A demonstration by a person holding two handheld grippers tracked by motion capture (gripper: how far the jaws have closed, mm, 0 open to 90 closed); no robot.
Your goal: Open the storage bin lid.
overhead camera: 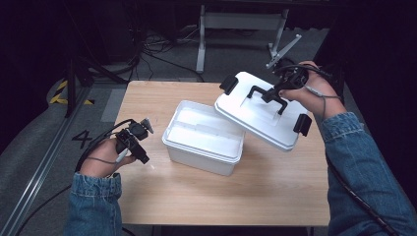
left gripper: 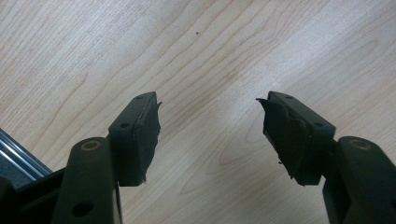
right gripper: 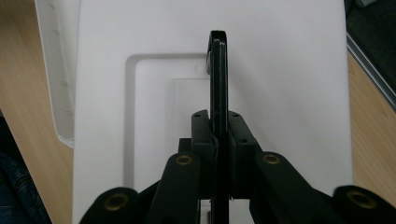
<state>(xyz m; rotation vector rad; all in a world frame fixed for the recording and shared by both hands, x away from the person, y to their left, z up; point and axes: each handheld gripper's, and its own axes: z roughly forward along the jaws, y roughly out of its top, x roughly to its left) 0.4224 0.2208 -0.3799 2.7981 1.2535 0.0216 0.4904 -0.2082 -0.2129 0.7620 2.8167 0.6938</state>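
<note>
A white plastic box (overhead camera: pixel 204 137) stands open in the middle of the wooden table (overhead camera: pixel 275 196). Its white lid (overhead camera: pixel 260 110), with black side latches and a black handle (overhead camera: pixel 268 97), hangs tilted above the table just right of the box. My right gripper (overhead camera: pixel 281 88) is shut on that handle (right gripper: pixel 218 88), whose thin black bar runs between the jaws over the lid (right gripper: pixel 289 70). My left gripper (overhead camera: pixel 140 147) rests at the table's left side, left of the box. Its jaws (left gripper: pixel 210 126) stand open over bare wood, holding nothing.
Past the far table edge stand a grey metal frame (overhead camera: pixel 241 22) and loose cables (overhead camera: pixel 157 46) on the floor. A metal rail (overhead camera: pixel 39 162) runs along the floor at the left. Bare wood lies in front of the box.
</note>
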